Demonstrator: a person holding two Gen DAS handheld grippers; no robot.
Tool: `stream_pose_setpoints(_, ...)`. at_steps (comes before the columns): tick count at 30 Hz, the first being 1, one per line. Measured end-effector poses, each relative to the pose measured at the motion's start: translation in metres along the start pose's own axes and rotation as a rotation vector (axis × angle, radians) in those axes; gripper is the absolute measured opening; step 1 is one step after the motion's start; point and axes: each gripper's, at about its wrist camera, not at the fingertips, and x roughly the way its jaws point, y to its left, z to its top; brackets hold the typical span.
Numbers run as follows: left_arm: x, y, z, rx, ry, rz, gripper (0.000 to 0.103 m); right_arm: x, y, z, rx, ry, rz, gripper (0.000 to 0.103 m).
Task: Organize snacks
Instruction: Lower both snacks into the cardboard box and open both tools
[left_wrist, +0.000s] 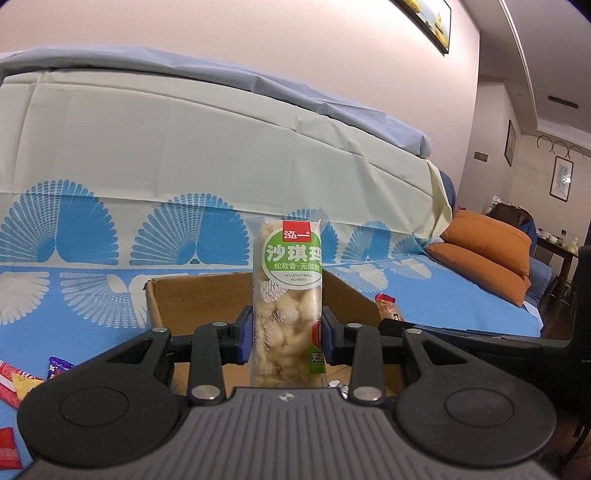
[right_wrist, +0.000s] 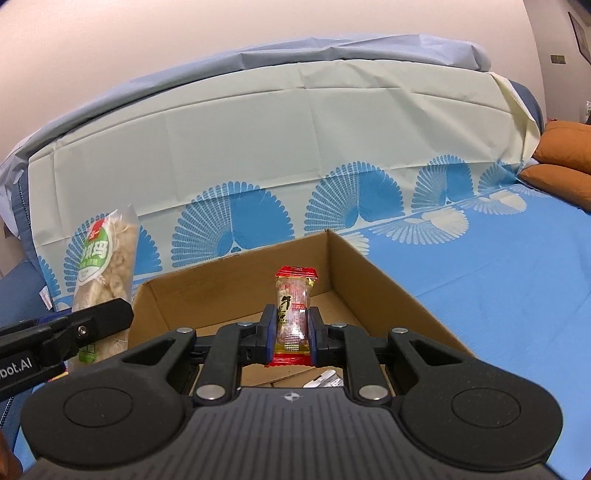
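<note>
My left gripper (left_wrist: 287, 332) is shut on a tall clear pack of puffed rice cake with a green label (left_wrist: 286, 295), held upright above the near edge of an open cardboard box (left_wrist: 192, 302). The same pack (right_wrist: 105, 273) shows at the left of the right wrist view, beside the box. My right gripper (right_wrist: 291, 328) is shut on a small clear candy packet with red ends (right_wrist: 293, 314), held upright over the inside of the box (right_wrist: 369, 280). A small silver wrapper (right_wrist: 325, 380) lies on the box floor below.
The box sits on a blue sheet with fan prints (right_wrist: 498, 280). Loose red, yellow and purple snack packets (left_wrist: 26, 380) lie at the left. Another red packet (left_wrist: 386, 310) lies right of the box. Orange pillows (left_wrist: 487, 251) lie at the far right.
</note>
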Motion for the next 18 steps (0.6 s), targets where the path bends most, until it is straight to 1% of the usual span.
stream_pose_setpoints(18, 0.0086, -0.0038, -0.0022, 0.009, 0.01, -0.012, 0.04, -0.0093, 0.0037, -0.0031, -0.014, -0.014, -0.002, 0.017)
